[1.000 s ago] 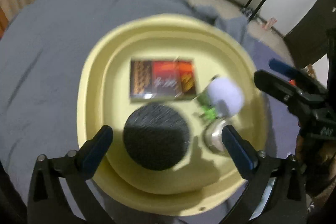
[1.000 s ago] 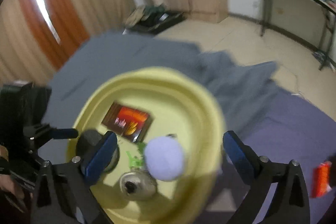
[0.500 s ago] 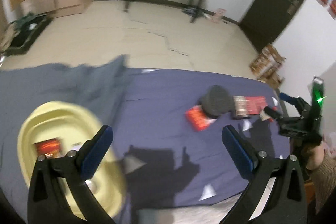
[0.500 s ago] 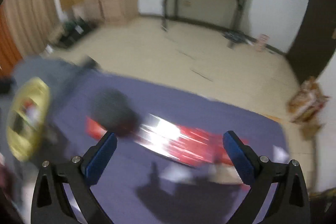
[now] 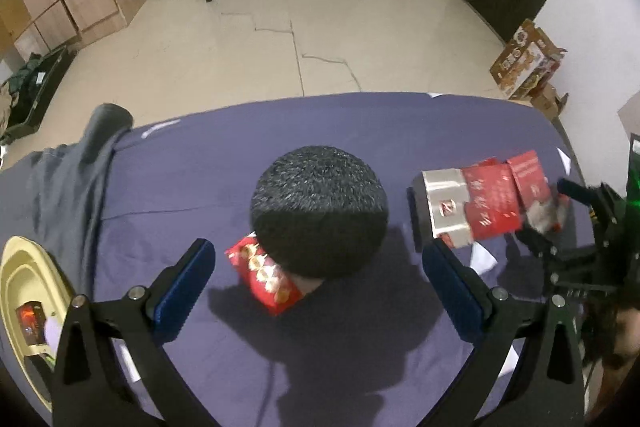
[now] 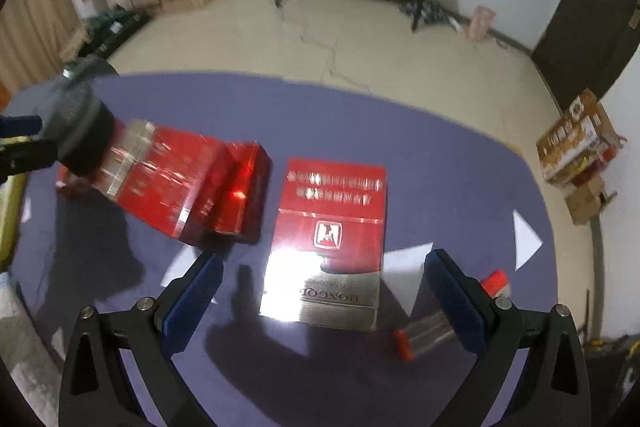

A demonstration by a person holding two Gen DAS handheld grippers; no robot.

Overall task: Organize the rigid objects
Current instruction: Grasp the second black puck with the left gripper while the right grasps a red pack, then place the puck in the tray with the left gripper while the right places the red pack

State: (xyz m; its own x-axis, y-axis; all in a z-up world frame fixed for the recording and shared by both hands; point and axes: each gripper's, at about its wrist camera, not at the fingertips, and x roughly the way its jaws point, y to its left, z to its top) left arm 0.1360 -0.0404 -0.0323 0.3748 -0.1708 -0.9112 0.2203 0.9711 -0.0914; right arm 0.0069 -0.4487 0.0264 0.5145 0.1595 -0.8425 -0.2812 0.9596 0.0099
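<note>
Left wrist view: left gripper [image 5: 318, 279] jaws wide apart, empty, before black round object [image 5: 319, 211]; right gripper [image 6: 321, 301] likewise.

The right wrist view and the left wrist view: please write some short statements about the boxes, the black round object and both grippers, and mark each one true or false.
1. The right gripper is open and holds nothing. True.
2. The red and silver box lies inside the yellow basin. False: it lies flat on the purple cloth, in front of the right gripper.
3. The black round object partly covers a red packet. True.
4. The left gripper is shut on the black round object. False: its jaws are wide open, short of the object.
5. The yellow basin stands at the far left of the left wrist view. True.
</note>
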